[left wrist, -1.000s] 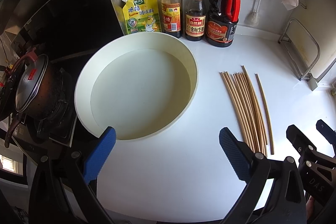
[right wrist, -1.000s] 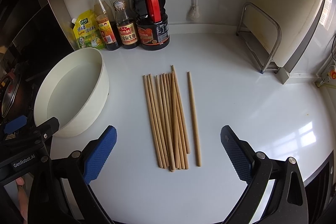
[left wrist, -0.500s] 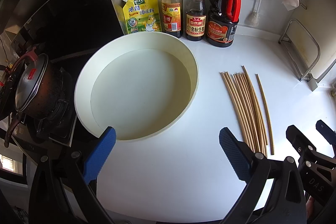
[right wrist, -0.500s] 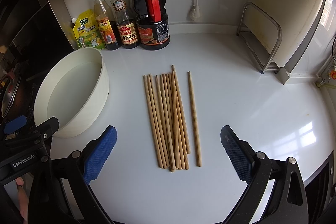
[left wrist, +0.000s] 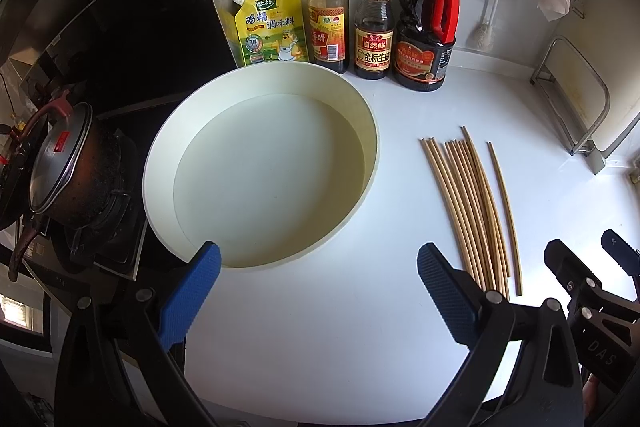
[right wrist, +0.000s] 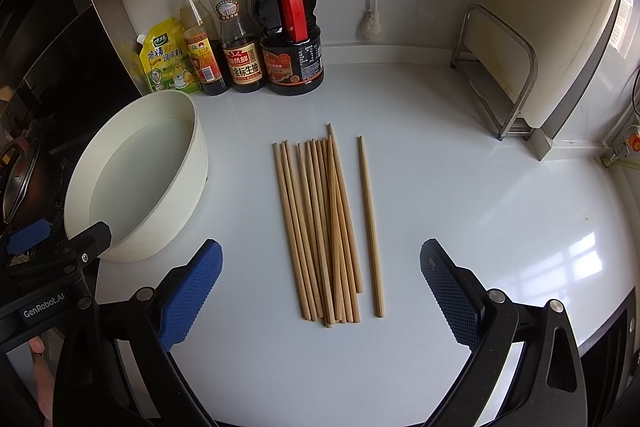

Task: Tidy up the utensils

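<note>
Fingers (right wrist: 192,291) spread wide, chopsticks (right wrist: 324,227) between, counter (right wrist: 460,187) bare around

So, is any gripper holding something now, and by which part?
Nothing is held. The left gripper and right gripper are both open; the chopsticks lie untouched.

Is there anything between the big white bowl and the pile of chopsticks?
No. In the right wrist view, only bare white counter lies between the bowl and the chopsticks. The left wrist view shows the same gap.
</note>
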Tool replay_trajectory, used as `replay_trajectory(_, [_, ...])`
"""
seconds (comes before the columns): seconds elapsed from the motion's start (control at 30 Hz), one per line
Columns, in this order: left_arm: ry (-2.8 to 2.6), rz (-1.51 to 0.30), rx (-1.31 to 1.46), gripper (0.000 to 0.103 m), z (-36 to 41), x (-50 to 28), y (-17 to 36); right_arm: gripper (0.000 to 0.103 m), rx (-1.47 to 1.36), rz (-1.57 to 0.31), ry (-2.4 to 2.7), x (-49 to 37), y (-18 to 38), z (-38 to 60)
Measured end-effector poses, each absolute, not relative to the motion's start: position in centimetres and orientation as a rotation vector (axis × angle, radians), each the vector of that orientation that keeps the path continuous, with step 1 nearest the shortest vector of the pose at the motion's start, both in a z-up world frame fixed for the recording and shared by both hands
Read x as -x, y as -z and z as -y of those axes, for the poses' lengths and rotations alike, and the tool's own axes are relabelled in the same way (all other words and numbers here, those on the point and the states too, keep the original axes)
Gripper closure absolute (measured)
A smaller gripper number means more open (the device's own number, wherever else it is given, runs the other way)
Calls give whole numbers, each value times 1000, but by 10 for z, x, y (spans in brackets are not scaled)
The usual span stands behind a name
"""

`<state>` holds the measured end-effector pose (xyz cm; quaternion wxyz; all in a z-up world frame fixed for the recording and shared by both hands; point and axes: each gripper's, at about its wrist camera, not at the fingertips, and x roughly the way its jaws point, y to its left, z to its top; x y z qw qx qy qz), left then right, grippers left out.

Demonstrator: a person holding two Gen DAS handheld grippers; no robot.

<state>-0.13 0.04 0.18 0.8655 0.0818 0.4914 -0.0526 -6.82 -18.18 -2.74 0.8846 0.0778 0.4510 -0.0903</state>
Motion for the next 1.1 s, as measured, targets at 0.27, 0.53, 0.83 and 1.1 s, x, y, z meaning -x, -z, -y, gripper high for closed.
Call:
replay_trajectory(0.27, [110, -1028, -171, 6, -1, 1, -2, 8, -159, -936, 190, 68, 26, 182])
replay_trajectory(0.53, [112, -1032, -169, 6, -3, -1, -2, 8, -160, -937, 190, 67, 27, 182])
replay_trajectory(0.83, [142, -1041, -157, 6, -3, -7, 3, 8, -156, -946, 213, 63, 33, 190])
replay_trajectory(1.1, [213, -1037, -147, 6, 18, -12, 16, 8, -162, -939, 246, 73, 38, 217])
